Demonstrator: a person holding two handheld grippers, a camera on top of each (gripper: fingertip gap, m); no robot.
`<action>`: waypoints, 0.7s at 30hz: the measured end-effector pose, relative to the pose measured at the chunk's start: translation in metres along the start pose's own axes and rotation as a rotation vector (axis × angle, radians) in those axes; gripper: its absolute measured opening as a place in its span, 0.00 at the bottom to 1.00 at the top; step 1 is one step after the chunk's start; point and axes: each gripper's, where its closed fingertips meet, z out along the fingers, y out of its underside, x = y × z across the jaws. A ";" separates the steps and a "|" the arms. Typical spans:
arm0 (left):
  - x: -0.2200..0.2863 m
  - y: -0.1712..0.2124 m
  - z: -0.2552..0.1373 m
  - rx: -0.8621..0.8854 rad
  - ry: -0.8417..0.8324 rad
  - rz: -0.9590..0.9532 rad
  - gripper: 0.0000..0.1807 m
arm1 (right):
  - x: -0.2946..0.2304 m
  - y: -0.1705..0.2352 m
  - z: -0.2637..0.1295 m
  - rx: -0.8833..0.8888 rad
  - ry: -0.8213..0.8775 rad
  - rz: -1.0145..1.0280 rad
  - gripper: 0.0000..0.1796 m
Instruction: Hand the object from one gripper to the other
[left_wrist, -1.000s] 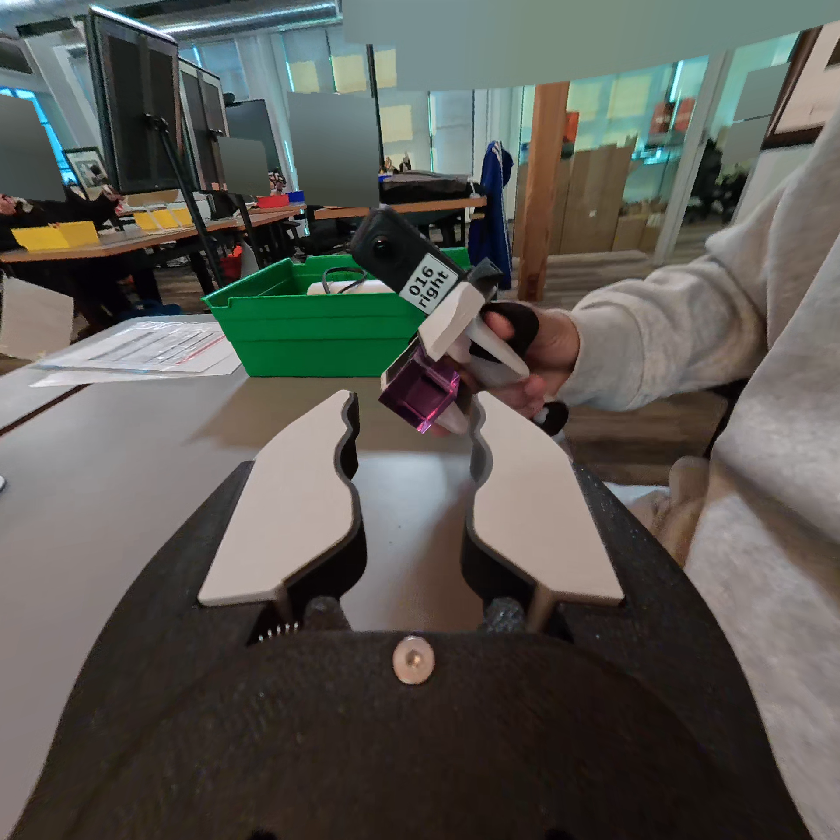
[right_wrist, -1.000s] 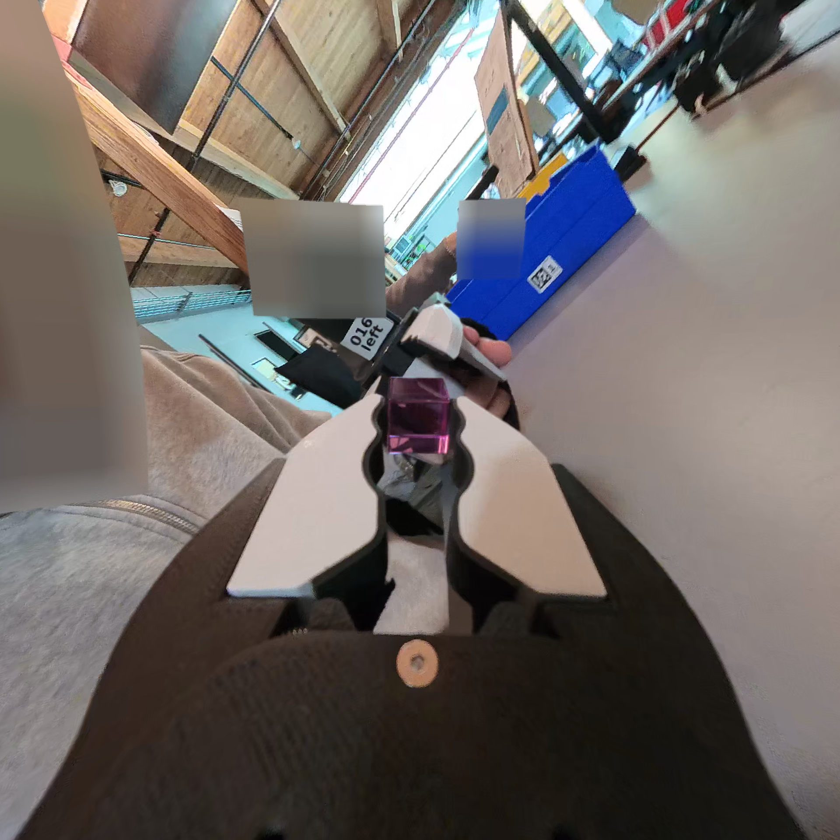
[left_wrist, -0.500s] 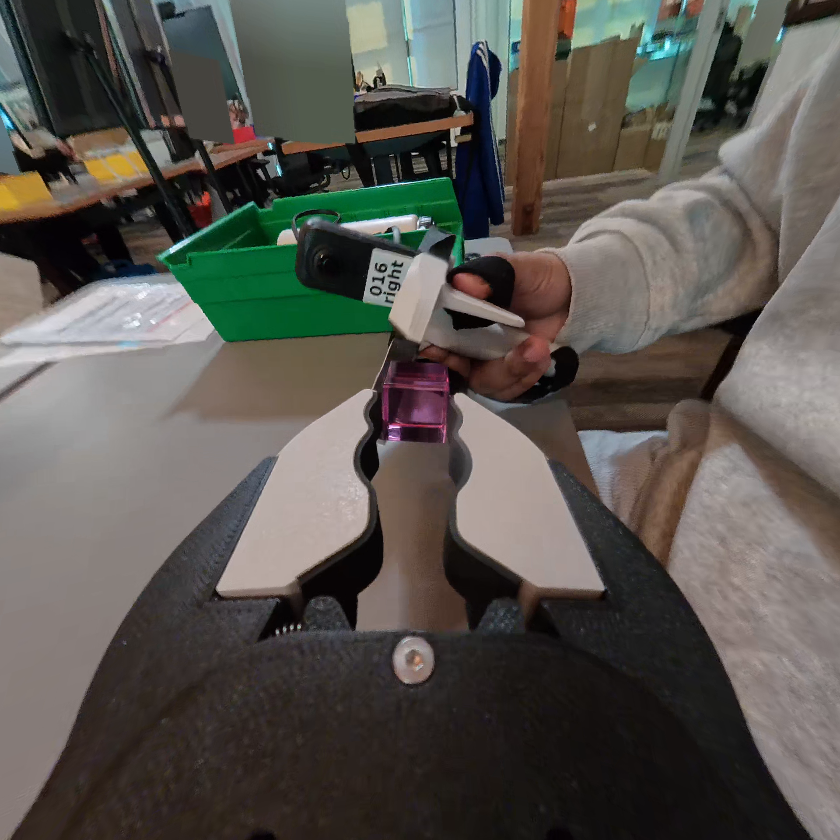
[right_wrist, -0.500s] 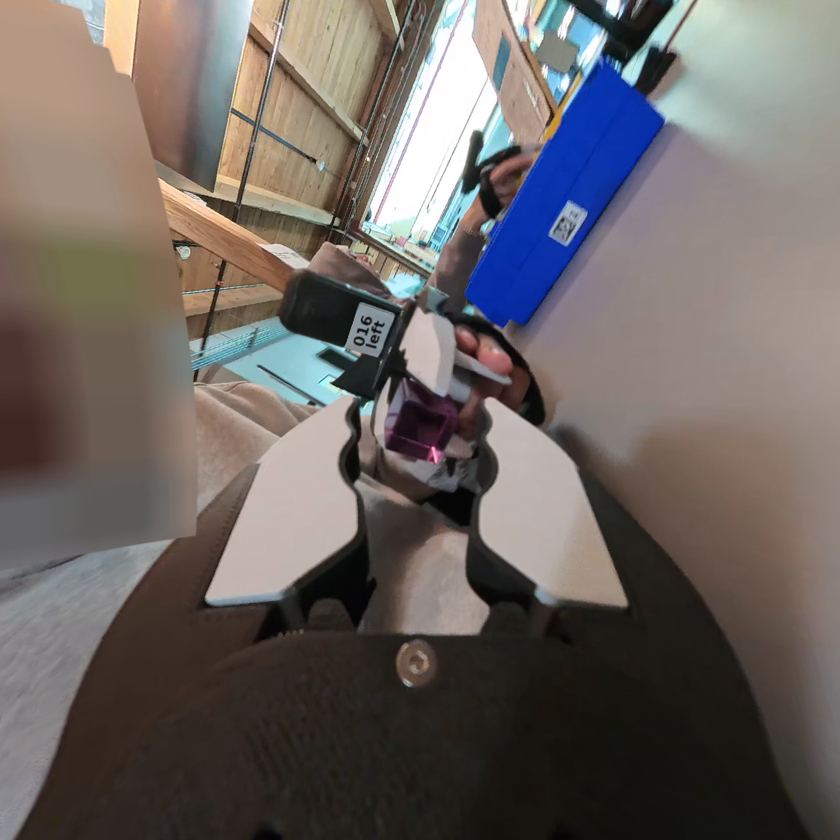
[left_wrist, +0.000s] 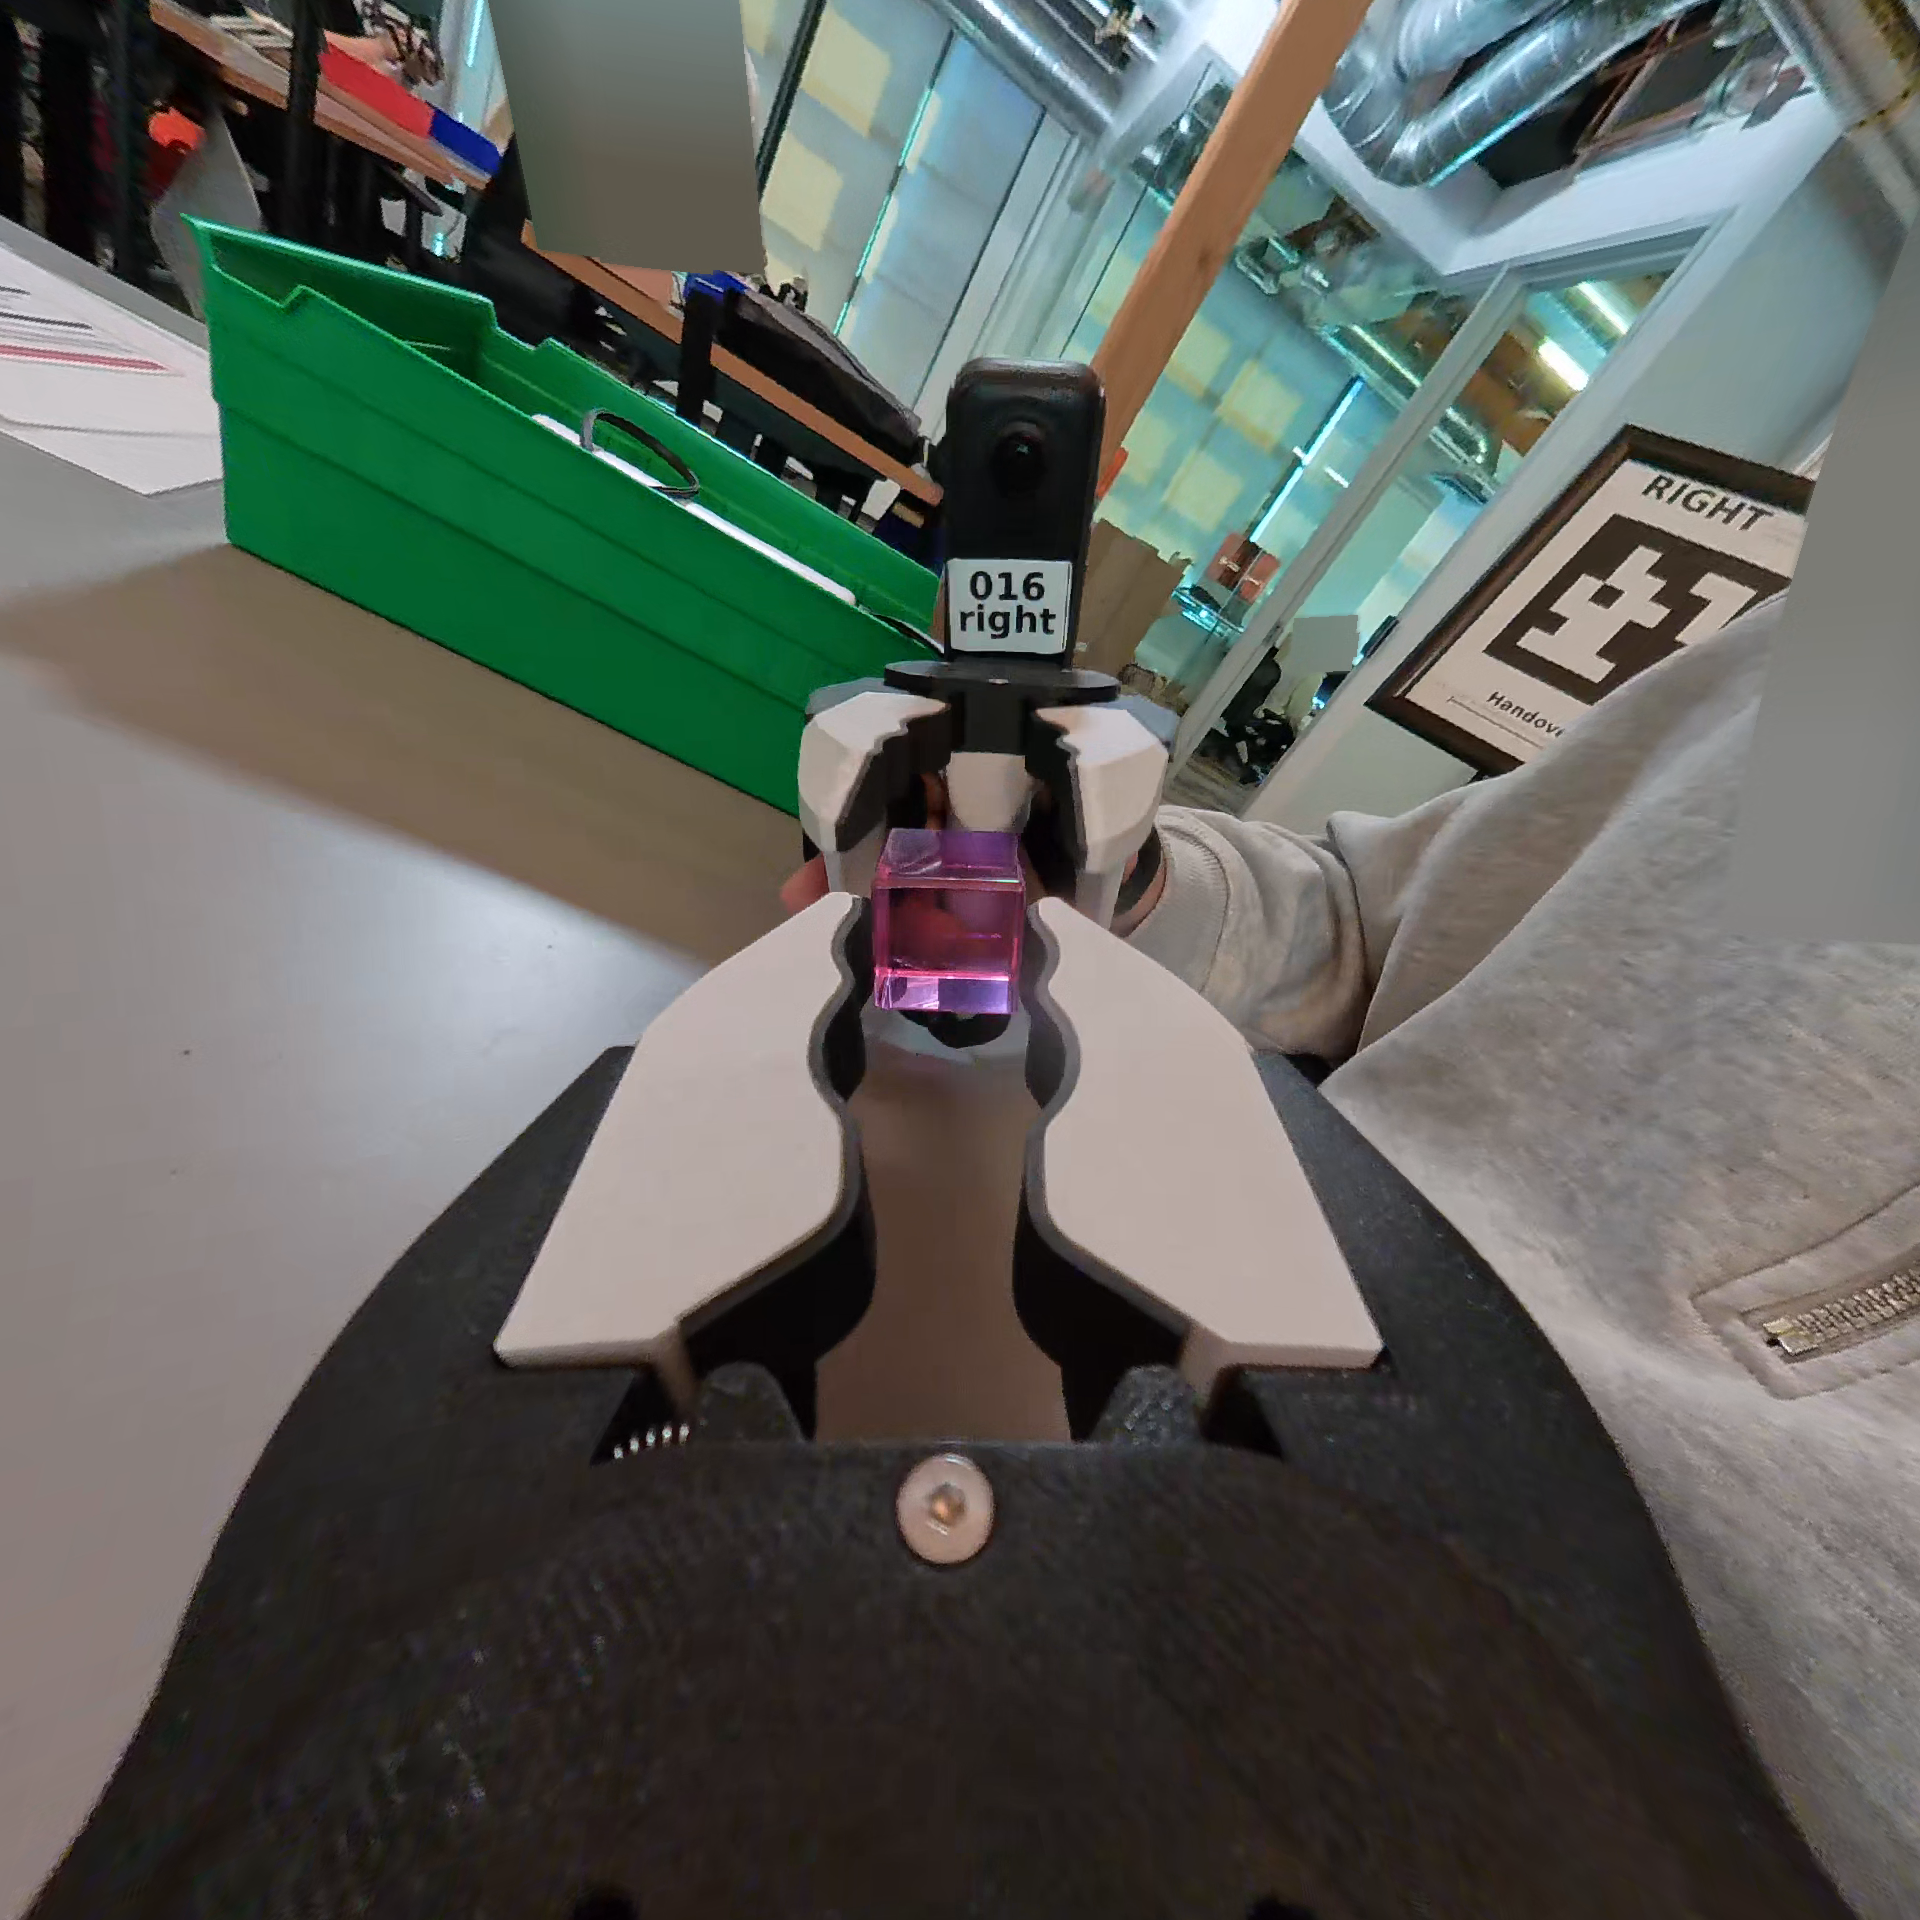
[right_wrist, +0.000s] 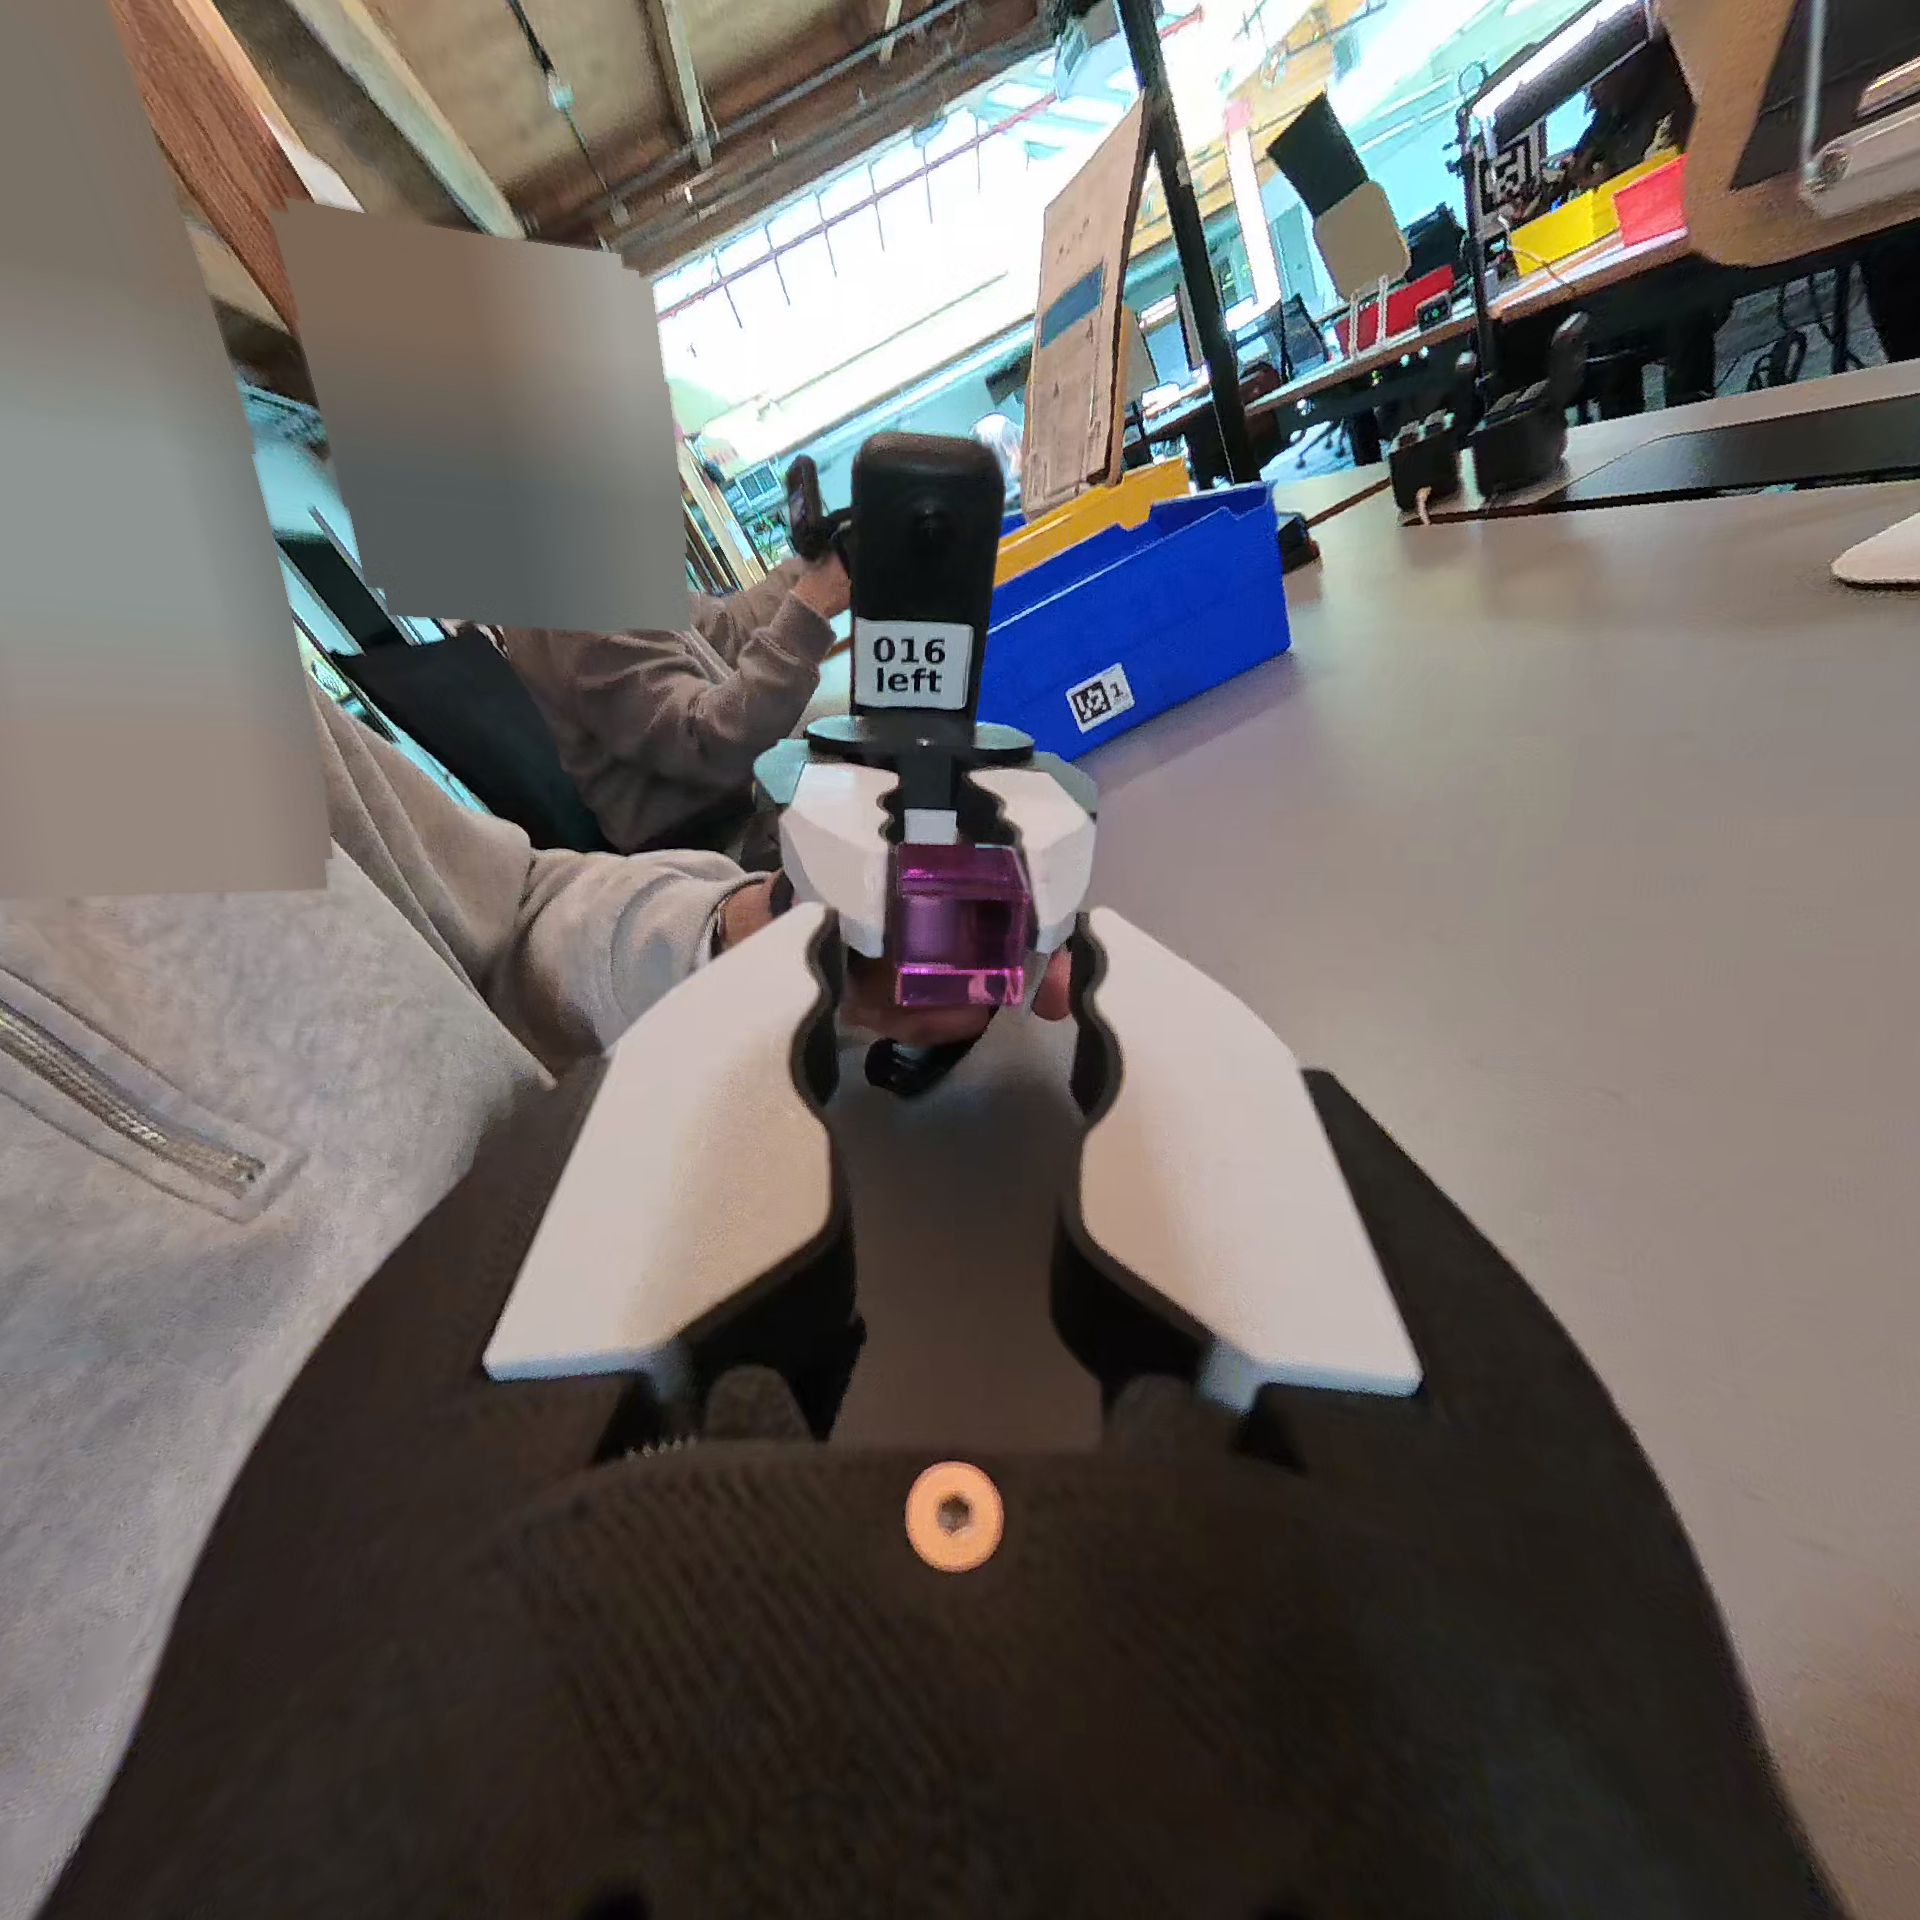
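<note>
A clear purple cube (left_wrist: 943, 935) sits between the fingertips of my left gripper (left_wrist: 943, 940), which is shut on it above the grey table (left_wrist: 260, 987). My right gripper (left_wrist: 982, 821) faces it just behind the cube, jaws apart. In the right wrist view the cube (right_wrist: 961, 930) is clamped by the left gripper (right_wrist: 961, 904), whose white fingers (right_wrist: 831, 873) flank it. My right gripper (right_wrist: 956, 951) is open there; its fingertips stand either side of the cube with gaps and do not touch it.
A green bin (left_wrist: 499, 499) stands on the table behind, with papers (left_wrist: 73, 384) to its left. A blue bin (right_wrist: 1132, 613) sits on the far side. A grey-sleeved arm (left_wrist: 1299, 935) holds the right gripper. Another person (right_wrist: 665, 707) sits behind. Only a small space, under 4 cm, lies between the two pairs of fingers.
The cube went from my right gripper to my left: the left shut on it and the right opened. Both grippers have since turned level and face each other.
</note>
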 end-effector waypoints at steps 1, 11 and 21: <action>0.001 0.000 0.000 0.003 0.007 -0.007 0.14 | -0.001 0.002 0.001 -0.013 0.002 -0.009 0.24; 0.007 0.002 0.003 -0.002 0.055 -0.028 0.14 | -0.005 0.004 0.001 -0.026 -0.026 0.020 0.14; 0.007 -0.005 0.002 0.054 0.062 -0.039 0.21 | -0.003 -0.008 -0.006 0.032 -0.027 0.119 0.14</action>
